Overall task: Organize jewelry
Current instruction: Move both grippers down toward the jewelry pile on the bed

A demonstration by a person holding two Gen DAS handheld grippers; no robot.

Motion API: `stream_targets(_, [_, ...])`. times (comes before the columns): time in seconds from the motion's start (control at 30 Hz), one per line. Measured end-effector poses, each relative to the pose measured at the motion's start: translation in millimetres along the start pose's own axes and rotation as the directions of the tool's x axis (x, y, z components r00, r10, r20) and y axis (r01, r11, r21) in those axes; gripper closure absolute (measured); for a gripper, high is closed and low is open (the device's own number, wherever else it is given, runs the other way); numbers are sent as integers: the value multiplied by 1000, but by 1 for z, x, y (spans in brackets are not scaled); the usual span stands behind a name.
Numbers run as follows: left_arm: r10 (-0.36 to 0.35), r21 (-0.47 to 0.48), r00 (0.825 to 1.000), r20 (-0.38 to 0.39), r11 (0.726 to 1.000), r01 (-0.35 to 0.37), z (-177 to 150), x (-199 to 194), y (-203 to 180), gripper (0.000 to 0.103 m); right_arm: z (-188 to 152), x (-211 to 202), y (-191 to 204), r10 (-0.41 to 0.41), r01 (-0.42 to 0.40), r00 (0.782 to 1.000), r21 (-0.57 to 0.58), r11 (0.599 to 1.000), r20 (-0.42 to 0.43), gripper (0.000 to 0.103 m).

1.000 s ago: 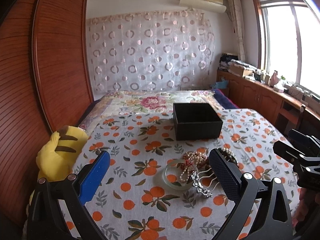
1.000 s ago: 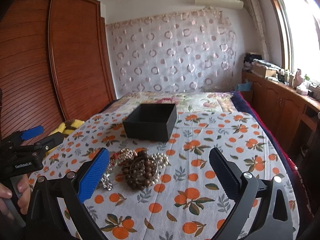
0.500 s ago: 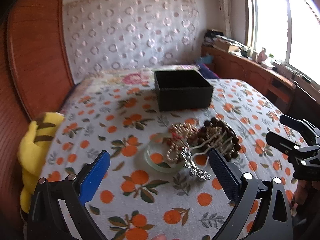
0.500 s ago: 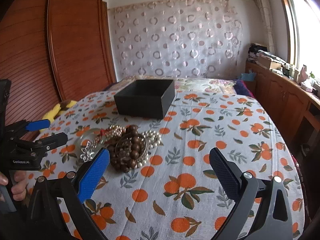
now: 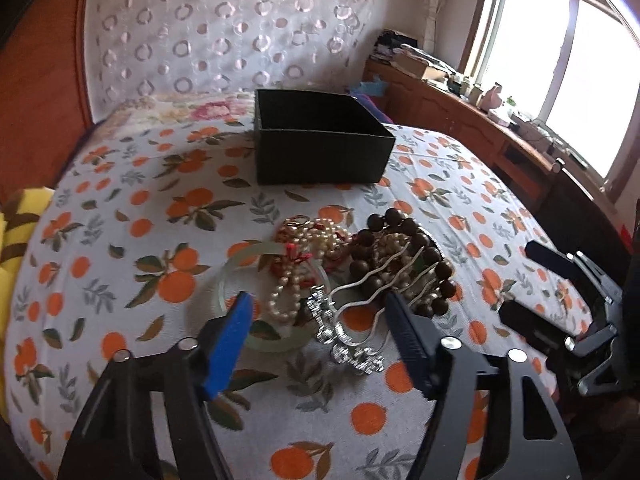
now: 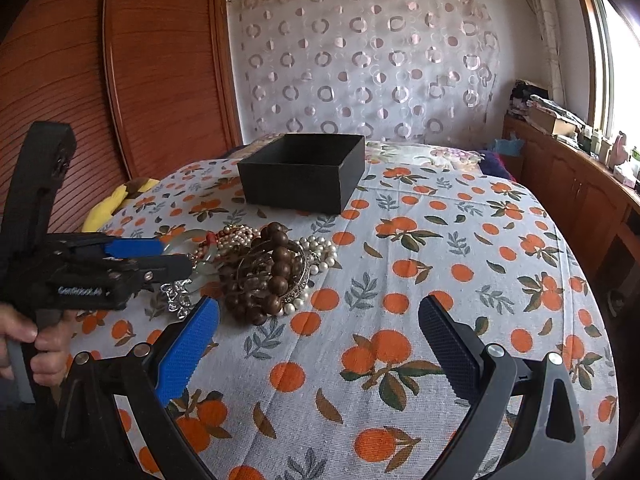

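Observation:
A heap of jewelry lies on the orange-print cloth: a pale green bangle (image 5: 256, 332), pearl strands (image 5: 292, 284), a dark wooden bead bracelet (image 5: 404, 256) and a silver hair comb (image 5: 352, 344). The heap also shows in the right wrist view (image 6: 268, 272). An open black box (image 5: 320, 148) (image 6: 304, 172) stands behind it. My left gripper (image 5: 320, 312) is open, its fingertips just over the bangle and comb, holding nothing. My right gripper (image 6: 320, 316) is open and empty, to the right of the heap.
A yellow plush toy (image 6: 116, 204) lies at the cloth's left edge by the wooden wardrobe (image 6: 160, 64). A wooden cabinet (image 6: 576, 188) with clutter runs under the window on the right. A patterned curtain (image 6: 368, 64) hangs behind.
My left gripper has moved forward and down onto the near side of the heap, with its jaws narrower than before. My right gripper has come lower and closer to the cloth.

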State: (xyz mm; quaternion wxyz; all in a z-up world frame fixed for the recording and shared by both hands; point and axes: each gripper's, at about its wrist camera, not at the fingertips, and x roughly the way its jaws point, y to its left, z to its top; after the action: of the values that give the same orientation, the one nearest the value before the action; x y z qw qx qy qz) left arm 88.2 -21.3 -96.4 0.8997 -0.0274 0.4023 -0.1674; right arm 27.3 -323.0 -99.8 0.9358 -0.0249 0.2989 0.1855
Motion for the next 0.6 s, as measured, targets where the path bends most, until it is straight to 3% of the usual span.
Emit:
stream_targets(0.07, [-17,-14,1000,-19,1000,17,2,6,1,52,0,0,0,-1,1,1000,-3,1000,2,2])
stream_targets(0.27, [-17,-25,999,-33,1000,16,-1,12,0,64,-1,1,1,1,-1,1000,0,1000,0,2])
stream_targets(0.33, [-31,-30,999,-26,999,30,-1,8,0,79,-1,0,1,0,0,1000,-2,1000,1,2])
stream_targets(0.37, [-24,-28,1000,-20,999,24,-1,6,0,81,-1,0,1,-1,1,1000,-2,1000,2,2])
stream_targets(0.43, [-15,-32,1000,3,999,15,-3,-1,2,98,-1,0,0,-1,1,1000,0,1000,3,2])
stream_targets(0.6, [-9,-39,998,56,999,12,-8,-20,7,101,-2,1,1,1,-1,1000,-1,1000,-1,2])
